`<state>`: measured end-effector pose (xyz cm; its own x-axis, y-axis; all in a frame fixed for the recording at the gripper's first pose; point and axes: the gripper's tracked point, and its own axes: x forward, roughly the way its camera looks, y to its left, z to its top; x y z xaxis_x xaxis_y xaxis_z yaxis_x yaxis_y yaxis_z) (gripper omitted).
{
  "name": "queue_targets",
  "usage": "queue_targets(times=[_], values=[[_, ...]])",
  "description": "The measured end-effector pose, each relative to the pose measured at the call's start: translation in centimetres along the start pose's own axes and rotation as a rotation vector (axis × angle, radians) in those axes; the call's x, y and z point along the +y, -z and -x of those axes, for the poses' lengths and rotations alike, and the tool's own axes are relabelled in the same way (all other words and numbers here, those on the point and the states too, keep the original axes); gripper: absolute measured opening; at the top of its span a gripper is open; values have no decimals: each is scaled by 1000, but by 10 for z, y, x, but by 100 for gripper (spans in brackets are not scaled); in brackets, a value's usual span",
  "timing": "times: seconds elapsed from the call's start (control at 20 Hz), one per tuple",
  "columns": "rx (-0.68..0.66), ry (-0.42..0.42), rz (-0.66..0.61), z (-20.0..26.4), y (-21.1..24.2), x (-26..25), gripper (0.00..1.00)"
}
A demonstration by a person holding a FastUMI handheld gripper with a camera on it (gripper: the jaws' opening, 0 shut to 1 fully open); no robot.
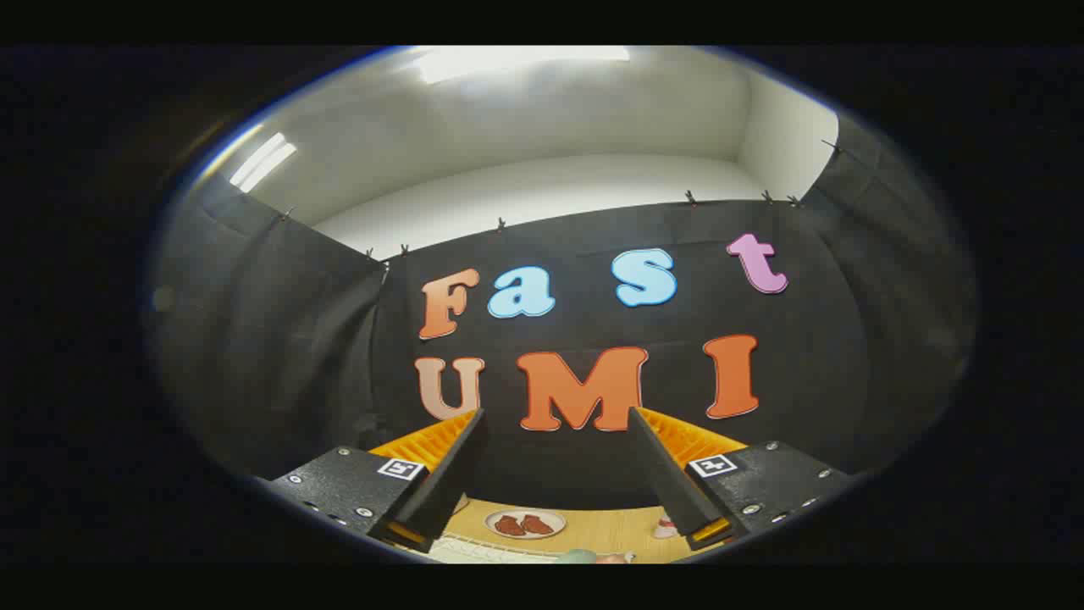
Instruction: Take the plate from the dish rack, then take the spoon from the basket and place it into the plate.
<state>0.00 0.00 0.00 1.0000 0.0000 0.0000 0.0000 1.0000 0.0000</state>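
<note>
My gripper [555, 415] is open, its fingers spread wide with nothing between them. It is held high and points at the black booth wall. Far below the fingers lies a wooden table [605, 529]. A small round pale plate [525, 524] with two reddish-brown shapes on it lies flat there, beneath the gap between the fingers. Nearer to me, under the left finger, the top of a white wire dish rack [487, 551] peeks in. I cannot make out the spoon or the basket.
A greenish and pink object [593, 557] shows at the near edge of the table. A small white and red thing [666, 527] stands by the right finger. Black cloth walls close in the booth on three sides.
</note>
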Motion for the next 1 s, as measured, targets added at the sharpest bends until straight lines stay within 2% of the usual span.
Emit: queue_targets(times=[0.45,1.0], values=[[-11,-6,28,12,-12,-5,97],[49,-38,57,27,8,-3,98]])
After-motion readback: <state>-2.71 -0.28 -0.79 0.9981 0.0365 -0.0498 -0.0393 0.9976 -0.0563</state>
